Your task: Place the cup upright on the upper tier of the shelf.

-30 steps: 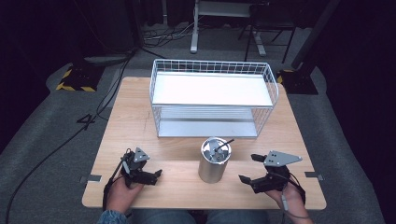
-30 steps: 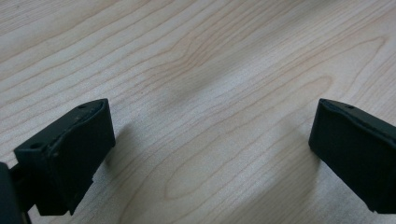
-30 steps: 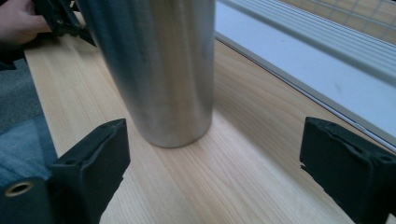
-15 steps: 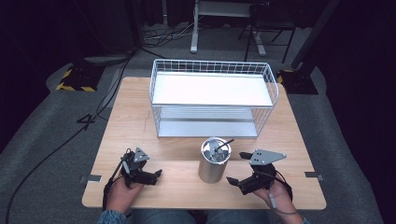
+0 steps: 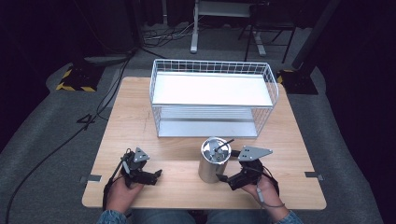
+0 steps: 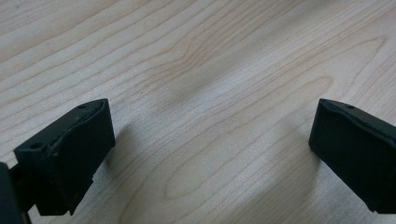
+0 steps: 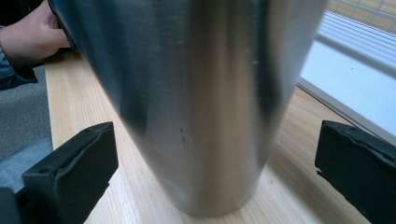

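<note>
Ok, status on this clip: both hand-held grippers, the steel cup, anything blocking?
Left hand-held gripper open, empty, over bare table. Right hand-held gripper open, jaws either side of steel cup, no contact. Wire basket behind cup, not blocking.

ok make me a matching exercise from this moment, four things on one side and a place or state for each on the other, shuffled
Things:
1. metal cup
2. wire basket
3. left gripper
4. right gripper

Places or states:
A. open over bare wood
B. at the far side of the table
C. upright, a thin dark stick inside
D. open, jaws either side of the cup, not touching

Pairs: 1-C, 2-B, 3-A, 4-D
</note>
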